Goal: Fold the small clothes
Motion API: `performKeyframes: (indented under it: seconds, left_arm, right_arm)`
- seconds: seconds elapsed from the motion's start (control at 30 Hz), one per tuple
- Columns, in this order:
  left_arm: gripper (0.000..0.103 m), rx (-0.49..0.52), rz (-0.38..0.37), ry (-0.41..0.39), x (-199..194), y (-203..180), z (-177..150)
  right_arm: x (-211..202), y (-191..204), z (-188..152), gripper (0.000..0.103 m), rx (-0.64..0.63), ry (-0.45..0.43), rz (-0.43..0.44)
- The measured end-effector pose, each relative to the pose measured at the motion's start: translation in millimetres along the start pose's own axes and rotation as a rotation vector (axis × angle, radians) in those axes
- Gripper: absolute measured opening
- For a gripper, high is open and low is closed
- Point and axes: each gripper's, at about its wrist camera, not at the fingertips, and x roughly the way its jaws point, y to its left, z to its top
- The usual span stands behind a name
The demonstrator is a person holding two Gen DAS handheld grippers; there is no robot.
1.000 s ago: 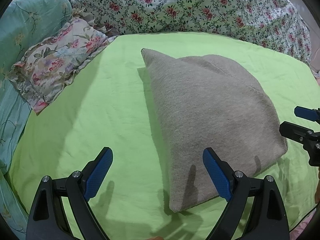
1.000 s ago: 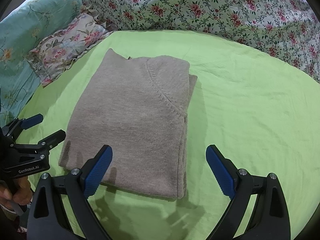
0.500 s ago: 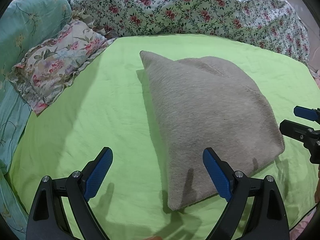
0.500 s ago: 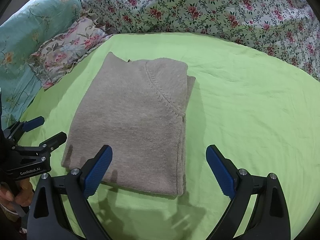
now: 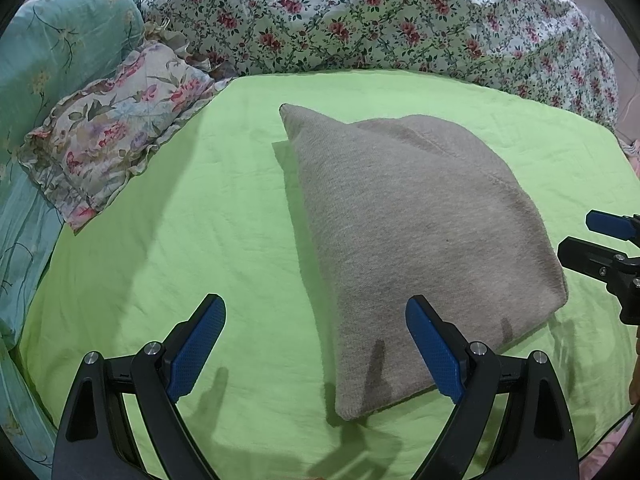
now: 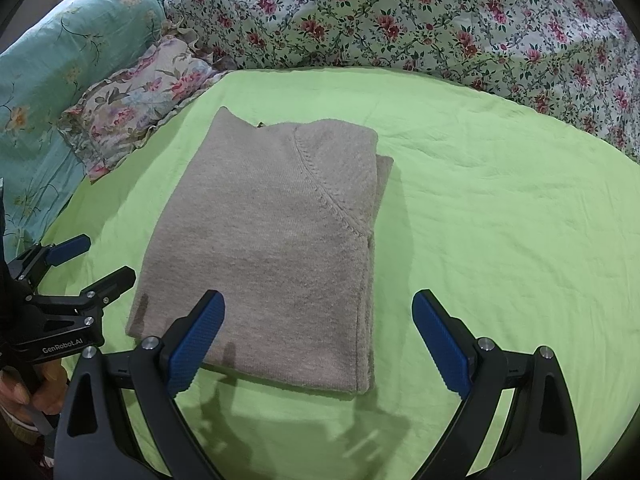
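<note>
A grey knitted sweater (image 5: 408, 236) lies folded into a neat rectangle on the lime-green sheet (image 5: 224, 216). In the right wrist view the same sweater (image 6: 272, 248) shows a diagonal seam across its top layer. My left gripper (image 5: 316, 348) is open just short of the sweater's near left corner, holding nothing. My right gripper (image 6: 318, 338) is open over the near right edge, also holding nothing. Each gripper appears in the other's view: the right one (image 5: 600, 240) at the right edge, the left one (image 6: 76, 264) at the left, held by a hand (image 6: 28, 392).
A frilled floral pillow (image 5: 108, 148) lies at the left on teal bedding (image 5: 52, 56). A floral quilt (image 5: 380, 20) is bunched along the back. Bare green sheet (image 6: 500, 216) stretches to the right of the sweater.
Both grippers have drawn back slightly from the sweater, which now sits a little farther away in both views. Both stay open and the sweater has not moved.
</note>
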Motion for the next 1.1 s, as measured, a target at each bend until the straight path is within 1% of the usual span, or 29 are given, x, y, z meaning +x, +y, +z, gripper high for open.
performKeyframes:
  seconds: [1.1]
  left_arm:
    - [0.092,0.002,-0.003,-0.002,-1.3,-3.5,1.1]
  right_arm:
    - [-0.1,0.4,1.4,0.095,0.007,-0.004,0.001]
